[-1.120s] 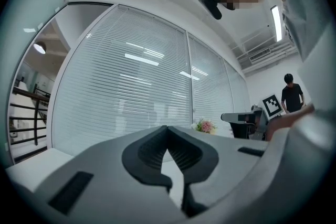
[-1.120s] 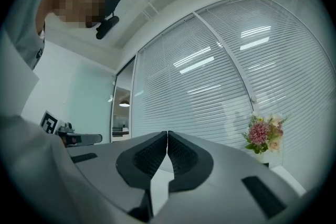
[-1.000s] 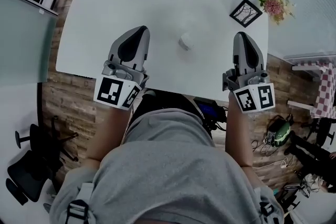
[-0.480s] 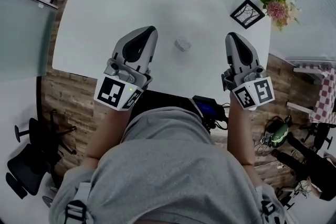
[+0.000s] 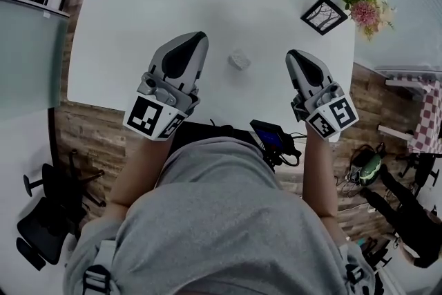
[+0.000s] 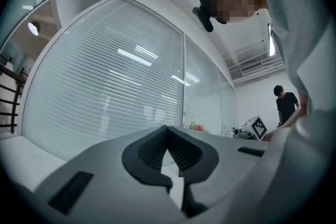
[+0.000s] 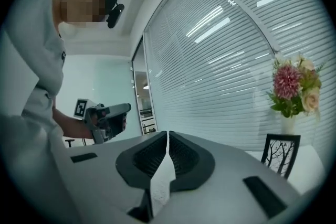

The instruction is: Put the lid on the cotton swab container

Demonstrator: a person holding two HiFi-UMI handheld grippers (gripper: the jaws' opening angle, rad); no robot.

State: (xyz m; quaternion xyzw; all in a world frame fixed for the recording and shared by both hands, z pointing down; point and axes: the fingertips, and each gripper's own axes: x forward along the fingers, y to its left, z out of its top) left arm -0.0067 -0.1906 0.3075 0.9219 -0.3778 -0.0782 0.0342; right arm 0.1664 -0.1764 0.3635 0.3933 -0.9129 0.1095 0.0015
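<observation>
The white table (image 5: 124, 24) is filling the upper half of the head view. Over its near edge the left gripper (image 5: 192, 43) and the right gripper (image 5: 297, 56) are hovering, each with its jaws pressed together on nothing. Between their tips, at upper centre, a small pale thing is sitting, probably the cotton swab container (image 5: 239, 59). It is lying slightly nearer the left gripper, to the right of its tip. Its long axis and lid are too small to tell.
</observation>
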